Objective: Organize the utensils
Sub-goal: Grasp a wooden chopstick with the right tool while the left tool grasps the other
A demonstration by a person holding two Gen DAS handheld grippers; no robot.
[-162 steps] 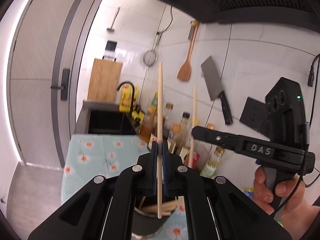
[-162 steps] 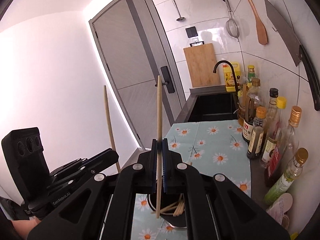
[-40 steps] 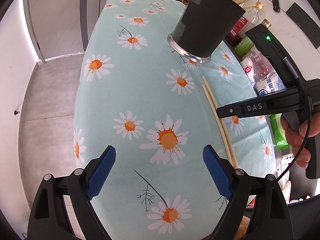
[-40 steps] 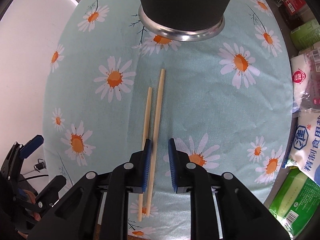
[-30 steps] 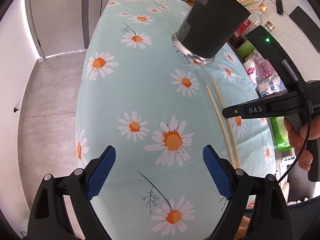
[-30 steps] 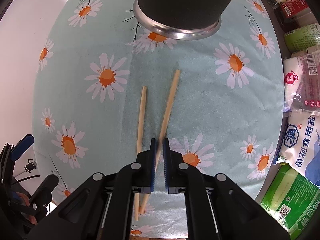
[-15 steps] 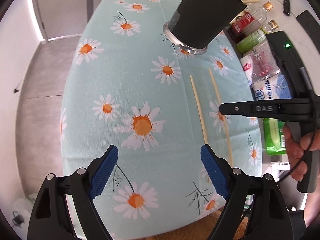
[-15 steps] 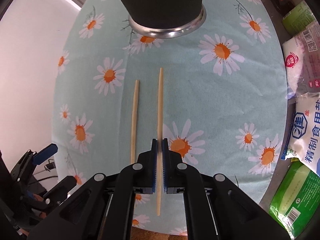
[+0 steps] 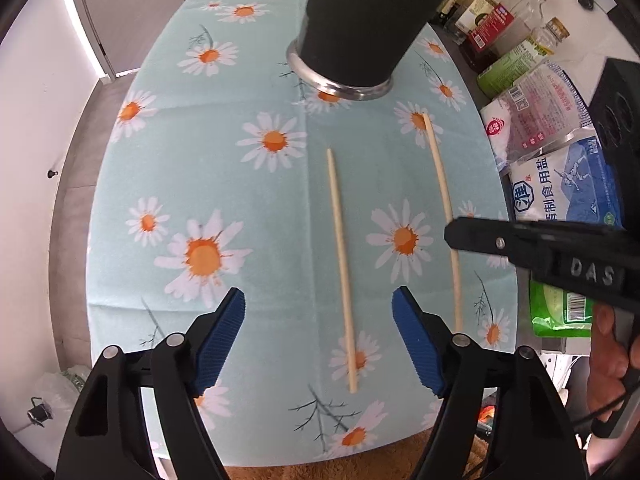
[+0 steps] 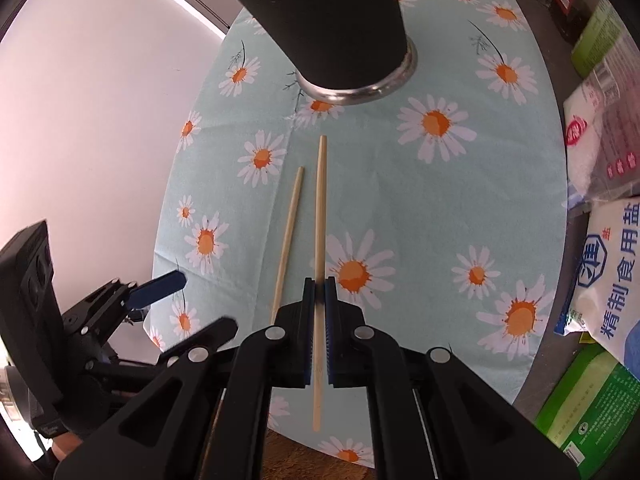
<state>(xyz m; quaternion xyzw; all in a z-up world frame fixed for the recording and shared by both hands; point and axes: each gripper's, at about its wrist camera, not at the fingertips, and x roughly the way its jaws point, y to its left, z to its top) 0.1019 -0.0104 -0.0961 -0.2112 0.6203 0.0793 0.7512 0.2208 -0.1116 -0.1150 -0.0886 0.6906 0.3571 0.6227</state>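
Your right gripper [image 10: 317,308] had its jaws clamped on one chopstick [image 10: 320,216], gripping it past its middle toward the near end, so that the long part ran forward from the pads toward the black holder [image 10: 332,20] and a short tail stuck out behind them over the desk edge. In the left wrist view that same stick [image 9: 440,184] ran under your right gripper's black finger, its far tip on a daisy just short of the holder's steel base. The second chopstick [image 9: 340,256] lay flat on the daisy cloth [image 9: 224,184], free of any grip, roughly parallel to the held one and apart from it. It lay ahead of your left gripper [image 9: 320,336], between the lines of the two blue pads but nearer the right-hand pad [image 9: 416,340], its near end reaching back level with them and its far tip pointing at the holder [image 9: 368,20]. Those left jaws stood wide, touching nothing, and had just been closing a little with the stick lying below the gap. The holder stood upright on the cloth beyond both sticks. Salt bags [image 10: 612,264] and bottles [image 9: 492,28] lined the desk's right side, off the cloth.
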